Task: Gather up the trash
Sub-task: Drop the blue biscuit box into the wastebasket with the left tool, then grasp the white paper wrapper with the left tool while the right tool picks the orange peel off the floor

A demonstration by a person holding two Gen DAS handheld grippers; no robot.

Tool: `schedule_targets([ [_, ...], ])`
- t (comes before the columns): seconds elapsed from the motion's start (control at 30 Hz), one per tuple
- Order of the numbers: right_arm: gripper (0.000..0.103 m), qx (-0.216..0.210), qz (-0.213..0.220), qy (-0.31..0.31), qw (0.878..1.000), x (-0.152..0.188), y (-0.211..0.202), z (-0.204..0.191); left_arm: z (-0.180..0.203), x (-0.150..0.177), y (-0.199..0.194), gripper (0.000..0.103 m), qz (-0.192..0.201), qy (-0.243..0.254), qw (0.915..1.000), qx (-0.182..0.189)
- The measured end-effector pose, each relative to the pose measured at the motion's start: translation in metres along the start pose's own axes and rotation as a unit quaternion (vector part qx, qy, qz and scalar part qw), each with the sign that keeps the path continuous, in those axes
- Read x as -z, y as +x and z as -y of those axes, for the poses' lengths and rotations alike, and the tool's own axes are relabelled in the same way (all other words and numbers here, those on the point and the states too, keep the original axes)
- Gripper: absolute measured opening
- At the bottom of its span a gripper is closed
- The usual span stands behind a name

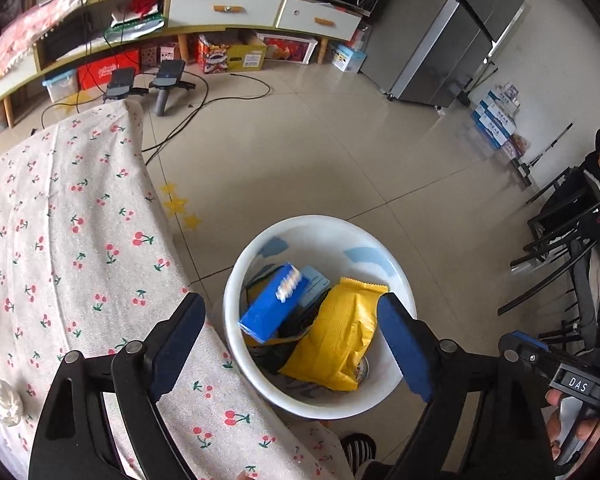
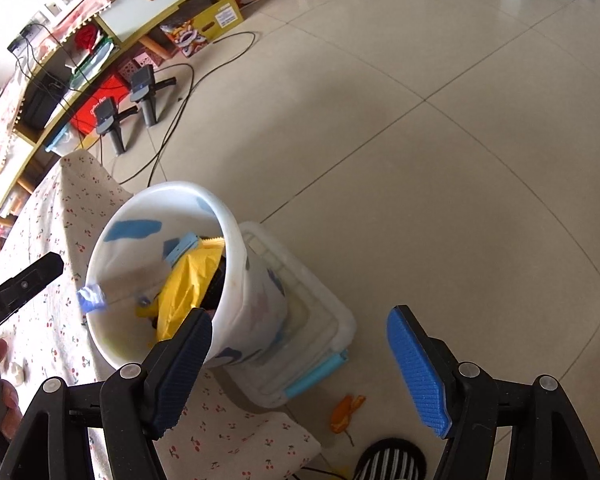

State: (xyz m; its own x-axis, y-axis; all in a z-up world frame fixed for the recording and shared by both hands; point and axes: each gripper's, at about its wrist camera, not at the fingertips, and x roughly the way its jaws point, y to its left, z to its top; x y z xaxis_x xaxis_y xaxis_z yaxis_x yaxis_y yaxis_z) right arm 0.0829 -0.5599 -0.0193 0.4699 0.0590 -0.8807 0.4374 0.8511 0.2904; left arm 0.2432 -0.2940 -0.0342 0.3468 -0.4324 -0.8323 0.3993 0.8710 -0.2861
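Observation:
A white bucket (image 1: 396,276) with blue patches stands beside the cherry-print table (image 1: 60,240). Inside lie a blue carton (image 1: 268,312), a yellow bag (image 1: 340,340) and a light blue box (image 1: 314,284). My left gripper (image 1: 290,300) hangs open right above the bucket's mouth, with nothing between its pads. In the right wrist view a blurred blue-and-white item (image 2: 94,298) shows at the bucket (image 2: 252,280) rim. My right gripper (image 2: 300,314) is open and holds nothing, to the right of the bucket. A crumpled white wad (image 1: 8,400) lies on the tablecloth, and an orange scrap (image 2: 346,412) on the floor.
The bucket rests on a clear lidded storage box (image 2: 320,320). A person's striped slipper (image 2: 388,460) is near the table corner. Black chairs (image 1: 560,240) stand at the right, a grey fridge (image 1: 460,32) and a low cabinet (image 1: 228,8) farther back. Cables and two stands (image 1: 164,80) lie on the tiled floor.

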Motion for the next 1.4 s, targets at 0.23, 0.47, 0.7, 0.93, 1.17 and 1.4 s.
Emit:
schedule_targets([
  [0.23,0.078,-0.003,0.003,-0.026,1.0,0.01,-0.005,-0.021,-0.026,0.022,-0.04,0.097,0.014,0.015,0.9995,-0.024],
  [0.47,0.08,-0.012,0.001,-0.051,0.999,0.026,-0.005,-0.051,-0.074,0.044,-0.094,0.097,0.031,0.003,0.9986,-0.042],
  [0.7,0.081,-0.017,-0.017,-0.049,0.999,0.046,0.015,-0.065,-0.128,0.082,-0.156,0.097,0.035,-0.02,0.9978,-0.053],
  [0.93,0.082,0.041,-0.055,0.007,0.998,0.085,0.088,-0.017,-0.169,0.143,-0.182,0.097,0.009,-0.035,0.9965,-0.076],
  [1.17,0.077,0.092,-0.186,0.096,0.973,0.156,0.21,0.071,-0.184,0.173,-0.19,0.097,-0.001,-0.051,0.9969,-0.06],
  [1.4,0.068,0.06,-0.216,0.15,0.963,0.186,0.269,0.081,-0.206,0.186,-0.192,0.097,-0.004,-0.081,0.9946,-0.065],
])
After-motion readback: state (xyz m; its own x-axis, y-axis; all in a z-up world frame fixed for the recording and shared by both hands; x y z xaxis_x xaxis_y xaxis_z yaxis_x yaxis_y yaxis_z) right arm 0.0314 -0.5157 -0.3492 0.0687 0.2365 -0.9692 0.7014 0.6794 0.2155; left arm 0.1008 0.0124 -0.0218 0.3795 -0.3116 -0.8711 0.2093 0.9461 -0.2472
